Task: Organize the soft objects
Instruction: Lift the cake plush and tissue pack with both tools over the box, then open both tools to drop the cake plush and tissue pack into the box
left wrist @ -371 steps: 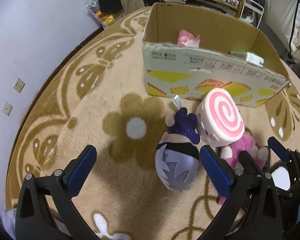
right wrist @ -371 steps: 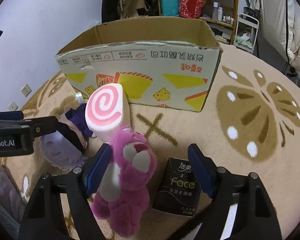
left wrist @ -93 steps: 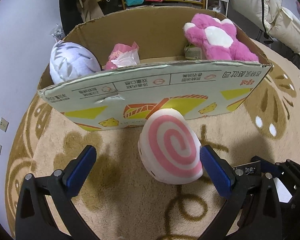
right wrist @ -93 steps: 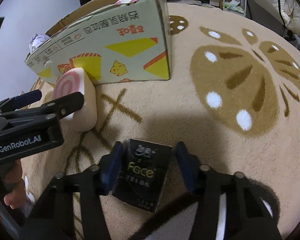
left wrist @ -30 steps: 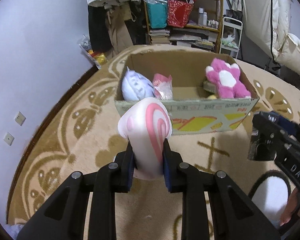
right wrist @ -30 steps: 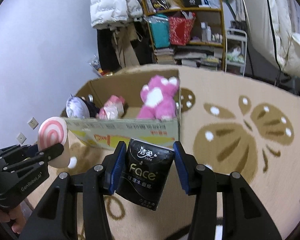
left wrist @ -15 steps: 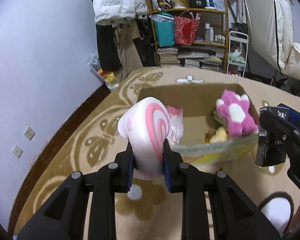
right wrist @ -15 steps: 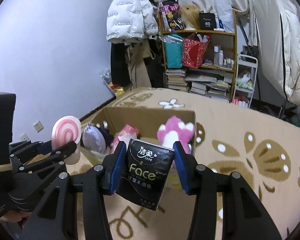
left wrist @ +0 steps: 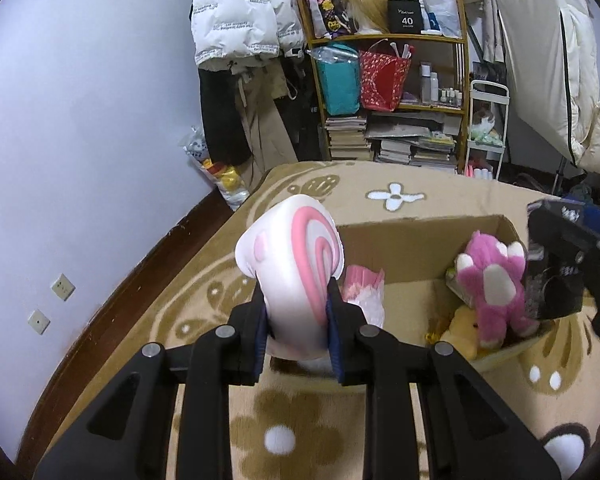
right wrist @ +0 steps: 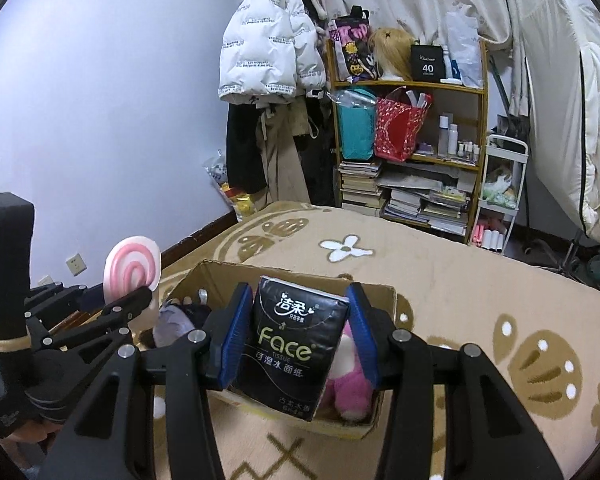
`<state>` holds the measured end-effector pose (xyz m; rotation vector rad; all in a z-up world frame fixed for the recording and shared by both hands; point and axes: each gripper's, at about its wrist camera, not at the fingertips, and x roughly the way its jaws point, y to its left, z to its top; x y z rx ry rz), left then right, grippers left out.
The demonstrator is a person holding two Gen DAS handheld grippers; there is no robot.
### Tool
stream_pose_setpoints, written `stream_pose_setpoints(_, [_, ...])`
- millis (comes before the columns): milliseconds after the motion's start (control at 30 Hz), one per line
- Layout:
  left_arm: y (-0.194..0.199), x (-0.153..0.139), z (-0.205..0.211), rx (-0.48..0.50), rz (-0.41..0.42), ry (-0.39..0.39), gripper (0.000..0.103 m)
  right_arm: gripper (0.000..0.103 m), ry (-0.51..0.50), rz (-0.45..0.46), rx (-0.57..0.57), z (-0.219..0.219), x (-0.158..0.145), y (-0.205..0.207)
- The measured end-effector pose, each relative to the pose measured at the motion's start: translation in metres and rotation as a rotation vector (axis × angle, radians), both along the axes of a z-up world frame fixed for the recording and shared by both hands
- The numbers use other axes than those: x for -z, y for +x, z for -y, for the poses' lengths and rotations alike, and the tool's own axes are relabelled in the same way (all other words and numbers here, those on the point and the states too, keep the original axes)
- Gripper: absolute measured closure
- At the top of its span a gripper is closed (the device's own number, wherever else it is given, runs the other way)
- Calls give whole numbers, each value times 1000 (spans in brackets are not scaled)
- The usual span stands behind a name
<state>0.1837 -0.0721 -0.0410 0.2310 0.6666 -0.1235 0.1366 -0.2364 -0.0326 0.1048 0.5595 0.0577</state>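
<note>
Overhead now, both grippers hang above the cardboard box (left wrist: pixel 404 240) on the tan flowered rug (left wrist: pixel 300 432).

Left gripper (left wrist: pixel 296 320): clenched on the swirl cushion (left wrist: pixel 296 252), a white roll with a pink spiral face. Its blue pads press into the cushion's lower flanks from both sides; the spiral end stands upright above the fingers. In the left wrist view the cushion covers the box's near left corner, at roughly 12 o'clock from the gripper.

Right gripper (right wrist: pixel 298 330): grasping a black tissue pack (right wrist: pixel 296 344), lettered "Face", held slightly tilted between the blue pads. The pack hangs over the box opening. In the left wrist view the same pack (left wrist: pixel 556 276) shows at 3 o'clock, just beside the box's right wall.

Inside the box:
- pink bear (left wrist: pixel 492 288), against the right wall, paws up;
- yellow plush (left wrist: pixel 460 328), just below the bear, partly hidden;
- pink wrapped packet (left wrist: pixel 364 292), directly behind the cushion;
- pale purple doll (right wrist: pixel 174 320), at the left end, seen only from the right wrist view.

From the right wrist view the left gripper (right wrist: pixel 140 300) and its cushion (right wrist: pixel 131 268) sit at 9 o'clock, over the box's left edge.

Far side of the room, 12 o'clock: wooden shelf (left wrist: pixel 392 92) packed with bags, bottles and stacked books; white puffer jacket (left wrist: pixel 240 12) hanging to its left.
</note>
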Motion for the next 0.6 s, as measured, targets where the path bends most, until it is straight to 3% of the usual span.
stream_pose_setpoints(167, [4, 2, 4, 35, 26, -46, 79, 52, 13, -13, -14, 3, 13, 12])
stream_pose_setpoints(300, [6, 9, 10, 49, 29, -38, 78, 52, 34, -41, -27, 4, 31, 18])
stream_pose_setpoints(600, [8, 14, 6, 11, 26, -86, 74, 52, 58, -31, -21, 8, 45, 19])
